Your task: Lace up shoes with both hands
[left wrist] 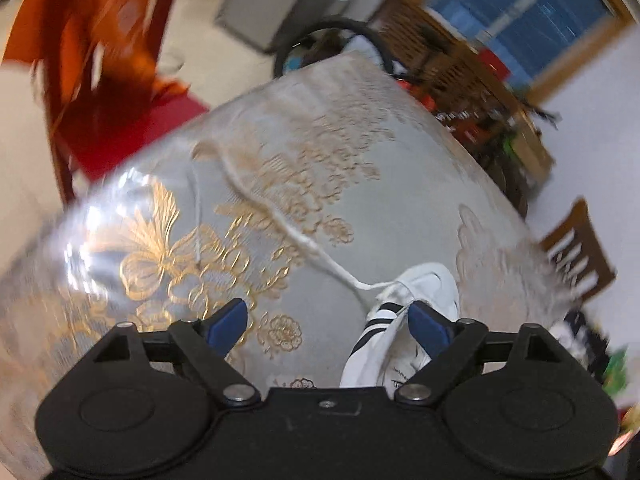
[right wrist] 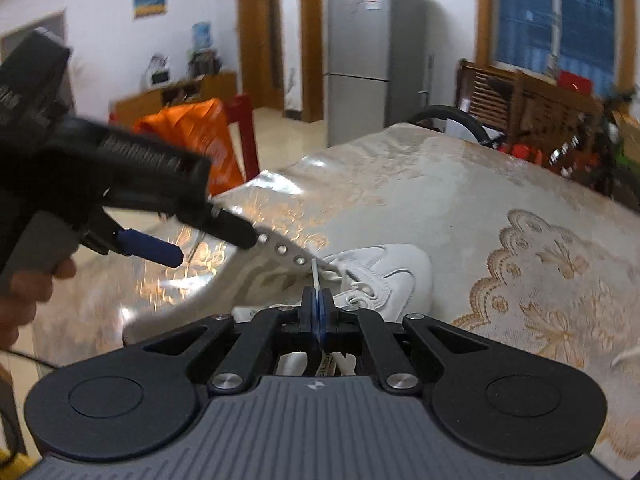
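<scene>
A white sneaker (left wrist: 400,320) with black stripes lies on the gold-patterned tablecloth (left wrist: 380,200). In the left wrist view a long white lace (left wrist: 280,220) trails from the shoe across the cloth. My left gripper (left wrist: 328,320) is open and empty, its right blue pad beside the shoe's collar. In the right wrist view the sneaker (right wrist: 384,272) lies just ahead. My right gripper (right wrist: 317,300) is shut on a lace end (right wrist: 315,274) that sticks up from between its pads. The left gripper (right wrist: 156,250) hovers at the left, above the shoe.
A red chair with an orange bag (right wrist: 216,148) stands off the table's far left. A grey fridge (right wrist: 360,60) is behind. Wooden chairs and clutter (right wrist: 560,132) line the table's far right side. A dark chair back (left wrist: 576,256) shows by the table's right edge.
</scene>
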A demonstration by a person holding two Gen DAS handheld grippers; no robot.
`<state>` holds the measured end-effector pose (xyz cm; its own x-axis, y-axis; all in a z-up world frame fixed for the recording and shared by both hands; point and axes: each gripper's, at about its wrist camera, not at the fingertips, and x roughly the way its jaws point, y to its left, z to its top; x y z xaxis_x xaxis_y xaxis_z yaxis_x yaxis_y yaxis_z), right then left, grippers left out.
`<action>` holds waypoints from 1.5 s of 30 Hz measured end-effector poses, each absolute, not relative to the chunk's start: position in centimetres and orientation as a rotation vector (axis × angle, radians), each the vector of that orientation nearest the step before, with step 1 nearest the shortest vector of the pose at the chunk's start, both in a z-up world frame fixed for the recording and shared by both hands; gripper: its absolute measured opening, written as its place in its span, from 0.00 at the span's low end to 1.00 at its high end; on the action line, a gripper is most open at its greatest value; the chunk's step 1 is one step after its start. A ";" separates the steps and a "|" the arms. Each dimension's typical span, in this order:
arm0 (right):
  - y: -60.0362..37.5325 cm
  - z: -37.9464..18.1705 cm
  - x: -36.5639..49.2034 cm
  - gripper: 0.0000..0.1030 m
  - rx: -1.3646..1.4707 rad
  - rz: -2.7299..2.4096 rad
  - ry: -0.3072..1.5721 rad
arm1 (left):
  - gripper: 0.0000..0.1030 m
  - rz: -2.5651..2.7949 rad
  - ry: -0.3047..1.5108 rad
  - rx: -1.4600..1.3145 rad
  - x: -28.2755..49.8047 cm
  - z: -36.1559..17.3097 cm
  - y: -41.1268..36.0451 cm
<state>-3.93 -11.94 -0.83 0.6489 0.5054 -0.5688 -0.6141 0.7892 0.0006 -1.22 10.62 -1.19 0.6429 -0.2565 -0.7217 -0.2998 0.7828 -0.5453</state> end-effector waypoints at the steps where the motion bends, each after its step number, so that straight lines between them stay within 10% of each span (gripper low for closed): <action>1: -11.9 -0.7 -3.9 0.01 -0.219 0.648 0.584 | 0.86 0.040 0.896 -0.725 -1.2 -1.5 10.9; 42: -10.7 -0.7 -1.3 0.01 -0.368 0.758 0.633 | 0.85 -0.064 0.909 -0.550 -2.1 -0.1 8.9; 45: -11.1 -0.7 -1.5 0.18 -0.351 0.728 0.620 | 0.85 -0.097 0.906 -0.517 -2.5 0.7 8.9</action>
